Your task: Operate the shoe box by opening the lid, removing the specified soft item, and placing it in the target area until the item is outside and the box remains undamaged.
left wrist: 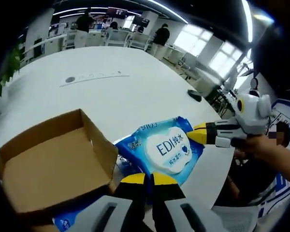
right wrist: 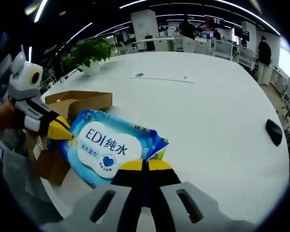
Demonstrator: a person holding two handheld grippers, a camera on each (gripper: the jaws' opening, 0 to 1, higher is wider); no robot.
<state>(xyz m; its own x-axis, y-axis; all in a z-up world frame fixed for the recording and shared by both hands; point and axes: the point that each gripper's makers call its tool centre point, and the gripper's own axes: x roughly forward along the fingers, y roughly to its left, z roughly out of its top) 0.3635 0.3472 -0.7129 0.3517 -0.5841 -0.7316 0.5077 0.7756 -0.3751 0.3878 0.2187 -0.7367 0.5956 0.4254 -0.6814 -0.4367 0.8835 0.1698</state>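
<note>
- Your left gripper (left wrist: pixel 151 180) had its jaws clamped together on the near edge of the wipes pack (left wrist: pixel 165 148).
- Your right gripper (right wrist: pixel 145 166) pinched the pack's opposite edge, jaws closed.
- The pack hung between both grippers, outside the box (left wrist: pixel 53 159).
- The open box sat left of your left jaws.
- The table (left wrist: pixel 111 96) spread beyond.

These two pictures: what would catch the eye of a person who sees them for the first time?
The blue wet-wipes pack stands out first, held above the white table by both tongs: the right tongs pinch one edge, and the left tongs pinch the opposite edge. Next comes the open cardboard box, just beside the pack at the table's near edge.
</note>
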